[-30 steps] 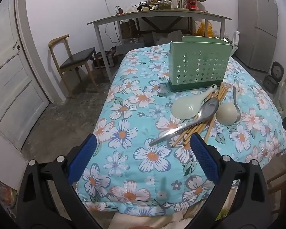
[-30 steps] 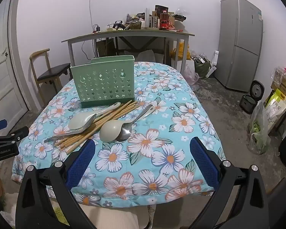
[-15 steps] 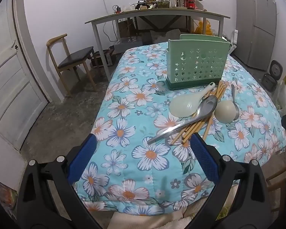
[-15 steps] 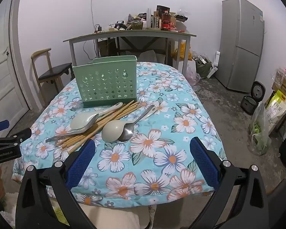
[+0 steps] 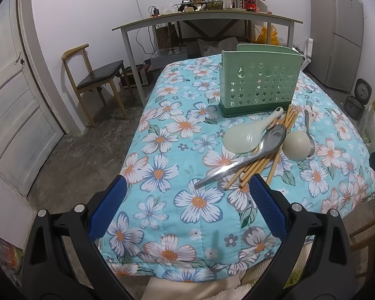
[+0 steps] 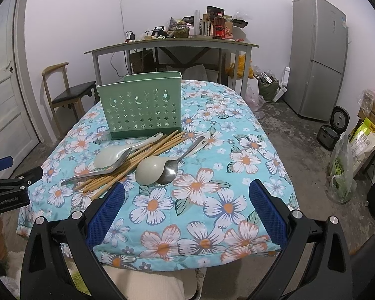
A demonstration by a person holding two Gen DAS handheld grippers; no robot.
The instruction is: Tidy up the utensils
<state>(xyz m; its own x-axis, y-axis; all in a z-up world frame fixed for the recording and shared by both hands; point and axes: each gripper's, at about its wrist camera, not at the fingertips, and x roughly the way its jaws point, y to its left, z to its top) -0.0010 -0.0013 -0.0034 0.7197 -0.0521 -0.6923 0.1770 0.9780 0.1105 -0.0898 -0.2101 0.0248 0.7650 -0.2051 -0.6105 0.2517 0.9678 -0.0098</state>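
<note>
- Both tongs, left (image 5: 186, 201) and right (image 6: 186, 203), gape wide and empty, short of the pile; likely lining up a first pick.
- Utensils lie heaped just in front of the caddy (image 6: 140, 106): chopsticks (image 6: 137, 158), ladle (image 5: 247, 158), two pale scoops, a steel spoon (image 6: 173, 166).
- Caddy stands upright, looks empty, open top ready for drop-ins.
- Readable text: "GenRobot.AI" on the left tong body, seen in the right view.

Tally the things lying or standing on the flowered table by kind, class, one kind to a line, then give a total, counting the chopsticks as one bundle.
Pale plastic rice paddles: 2
Metal spoons: 2
Bundle of wooden chopsticks: 1
Green utensil holder: 1
Total: 6
</note>
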